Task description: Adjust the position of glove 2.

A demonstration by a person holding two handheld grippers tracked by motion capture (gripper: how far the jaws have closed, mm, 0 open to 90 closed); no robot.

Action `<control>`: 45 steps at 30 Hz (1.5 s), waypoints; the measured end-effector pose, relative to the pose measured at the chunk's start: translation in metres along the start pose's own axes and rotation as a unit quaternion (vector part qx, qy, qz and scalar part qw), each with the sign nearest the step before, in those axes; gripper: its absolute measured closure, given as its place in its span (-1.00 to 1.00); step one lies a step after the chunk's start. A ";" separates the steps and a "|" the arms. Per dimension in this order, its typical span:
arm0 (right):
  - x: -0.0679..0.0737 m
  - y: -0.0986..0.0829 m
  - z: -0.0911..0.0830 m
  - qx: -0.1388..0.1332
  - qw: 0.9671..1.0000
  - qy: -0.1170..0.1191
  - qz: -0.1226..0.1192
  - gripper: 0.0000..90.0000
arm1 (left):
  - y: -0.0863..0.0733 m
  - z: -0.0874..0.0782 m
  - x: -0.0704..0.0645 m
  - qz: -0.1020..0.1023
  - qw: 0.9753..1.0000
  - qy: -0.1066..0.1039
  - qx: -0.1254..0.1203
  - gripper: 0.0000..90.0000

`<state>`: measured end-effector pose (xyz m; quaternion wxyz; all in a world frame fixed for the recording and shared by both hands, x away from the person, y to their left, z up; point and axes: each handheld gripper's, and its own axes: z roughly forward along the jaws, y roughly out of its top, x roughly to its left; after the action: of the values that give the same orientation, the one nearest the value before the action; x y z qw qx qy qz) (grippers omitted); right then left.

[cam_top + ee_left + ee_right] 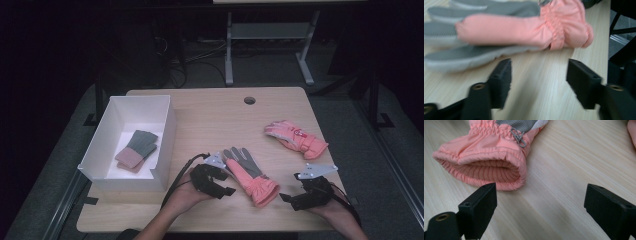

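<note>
- Table (210, 125): a light wood top on which everything listed here lies; a round cable hole (249, 100) is cut near the far edge.
- Box (167, 145): white and open-topped, set at the left side of the table. A folded grey and dusty-pink knit glove (137, 148) is seen on its floor.
- Near glove (247, 175): pink with grey fingers, laid flat at the front centre of the table between the two grippers, fingers pointing away and the gathered cuff toward the person. In the right gripper view the open cuff (486, 171) is faced directly, with a small grey clip (518, 137) above it.
- Far glove (296, 138): the pink mate, laid on the right half of the table, well apart from the near glove and from the box.
- Left gripper (224, 186): held low just to the left of the near glove; the jaws are spread wide and nothing is held between them.
- Right gripper (287, 198): held low just to the right of the cuff; the jaws are likewise spread and bare.
- Step in hand, as judged: the approach to the near glove, with no grasp made yet.
- Next move, as judged: one gripper is to be brought onto the cuff or palm edge and closed on the fabric, so the glove can be lifted toward the box.
</note>
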<state>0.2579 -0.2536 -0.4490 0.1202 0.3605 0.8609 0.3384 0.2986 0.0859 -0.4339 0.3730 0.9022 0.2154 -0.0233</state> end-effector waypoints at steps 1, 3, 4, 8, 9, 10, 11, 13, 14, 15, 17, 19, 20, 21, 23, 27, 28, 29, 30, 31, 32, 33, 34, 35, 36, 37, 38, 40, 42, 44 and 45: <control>0.000 0.002 0.001 0.005 1.000 0.001 -0.004 -0.76 | -0.003 -0.001 0.000 0.000 1.000 0.006 0.003 -0.36; -0.003 0.007 0.001 0.013 1.000 0.006 0.000 -0.75 | -0.009 -0.004 0.002 0.003 1.000 0.016 0.008 -0.47; -0.004 0.009 0.001 0.011 1.000 0.008 0.004 -0.75 | -0.012 -0.006 0.003 0.002 1.000 0.019 0.008 -0.54; -0.009 0.018 0.001 0.006 1.000 0.019 -0.001 -0.69 | -0.025 -0.013 0.006 -0.006 0.999 0.037 0.000 -0.69; -0.010 0.021 0.001 0.007 1.000 0.016 0.000 -0.69 | -0.028 -0.014 0.007 -0.008 0.999 0.044 -0.001 -0.70; -0.013 0.024 0.001 0.006 1.000 0.015 -0.006 -0.67 | -0.031 -0.016 0.007 -0.013 0.999 0.044 -0.004 -0.70; -0.015 0.026 0.000 0.005 1.000 0.019 -0.004 -0.62 | -0.031 -0.016 0.007 -0.013 0.999 0.044 -0.004 -0.70; -0.022 0.032 -0.003 0.000 1.000 0.028 -0.004 -0.57 | -0.038 -0.016 0.011 -0.013 0.998 0.055 0.000 -0.70; -0.026 0.035 -0.004 -0.002 1.000 0.029 -0.007 -0.56 | -0.038 -0.015 0.012 -0.012 0.998 0.058 0.002 -0.70; -0.031 0.039 -0.005 -0.003 1.000 0.029 -0.006 -0.55 | -0.038 -0.014 0.013 -0.017 0.998 0.060 -0.005 -0.70; -0.041 0.047 -0.007 -0.006 1.000 0.026 -0.004 -0.50 | -0.037 -0.015 0.014 -0.008 0.998 0.059 -0.005 -0.70; -0.046 0.051 -0.007 -0.008 1.000 0.025 -0.005 -0.50 | -0.037 -0.016 0.014 -0.008 0.998 0.060 -0.005 -0.70; -0.054 0.057 -0.008 -0.009 1.000 0.024 -0.004 -0.42 | -0.037 -0.015 0.015 -0.006 0.998 0.057 -0.007 -0.70; -0.059 0.060 -0.008 -0.011 1.000 0.022 -0.005 -0.37 | -0.037 -0.015 0.015 -0.006 0.998 0.057 -0.007 -0.70; -0.066 0.064 -0.007 -0.009 1.000 0.014 -0.001 -0.30 | -0.037 -0.014 0.016 -0.003 0.998 0.056 -0.005 -0.70; -0.076 0.069 -0.005 -0.008 1.000 -0.001 0.004 -0.09 | -0.037 -0.013 0.014 -0.010 0.998 0.053 -0.009 -0.69; -0.080 0.070 -0.004 -0.009 1.000 -0.011 0.008 0.01 | -0.037 -0.013 0.015 -0.010 0.999 0.052 -0.008 -0.69; -0.084 0.072 -0.004 -0.012 1.000 -0.019 0.012 0.19 | -0.037 -0.012 0.015 -0.011 0.999 0.052 -0.009 -0.69; -0.094 0.074 -0.003 -0.020 0.999 -0.035 0.024 0.47 | -0.037 -0.012 0.015 -0.011 0.999 0.053 -0.007 -0.69; -0.099 0.076 -0.002 -0.021 0.999 -0.039 0.029 0.56 | -0.037 -0.013 0.016 -0.012 0.999 0.052 -0.007 -0.68; -0.105 0.077 -0.001 -0.022 0.998 -0.045 0.033 0.64 | -0.037 -0.013 0.016 -0.011 0.999 0.053 -0.007 -0.68; -0.110 0.079 0.000 -0.022 0.998 -0.056 0.036 0.78 | -0.037 -0.013 0.016 -0.011 0.999 0.052 -0.006 -0.68; -0.116 0.081 0.001 -0.025 0.997 -0.062 0.039 0.89 | -0.037 -0.013 0.016 -0.011 0.999 0.052 -0.006 -0.68; -0.116 0.081 0.001 -0.025 0.997 -0.062 0.039 0.89 | -0.037 -0.013 0.016 -0.011 0.999 0.052 -0.006 -0.68; -0.127 0.083 0.005 -0.021 0.996 -0.077 0.041 1.00 | -0.037 -0.013 0.016 -0.014 0.999 0.052 -0.008 -0.68; -0.132 0.084 0.006 -0.015 0.996 -0.083 0.042 1.00 | -0.037 -0.013 0.016 -0.015 0.999 0.050 -0.008 -0.68; -0.132 0.084 0.006 -0.015 0.996 -0.083 0.042 1.00 | -0.037 -0.013 0.016 -0.015 0.999 0.050 -0.008 -0.68; -0.144 0.086 0.010 -0.006 0.994 -0.098 0.041 1.00 | -0.037 -0.014 0.016 -0.016 0.999 0.049 -0.007 -0.68; -0.151 0.087 0.011 -0.001 0.994 -0.102 0.043 1.00 | -0.037 -0.014 0.016 -0.013 0.999 0.049 -0.005 -0.68; -0.157 0.086 0.013 0.009 0.993 -0.108 0.042 1.00 | -0.037 -0.013 0.016 -0.015 0.999 0.047 -0.005 -0.68; -0.157 0.086 0.013 0.009 0.993 -0.108 0.042 1.00 | -0.037 -0.013 0.016 -0.015 0.999 0.047 -0.005 -0.68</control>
<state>0.4216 -0.3133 -0.4072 0.1946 0.4317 0.8301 0.2943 0.2963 0.1241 -0.4523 0.3665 0.8971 0.2464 0.0146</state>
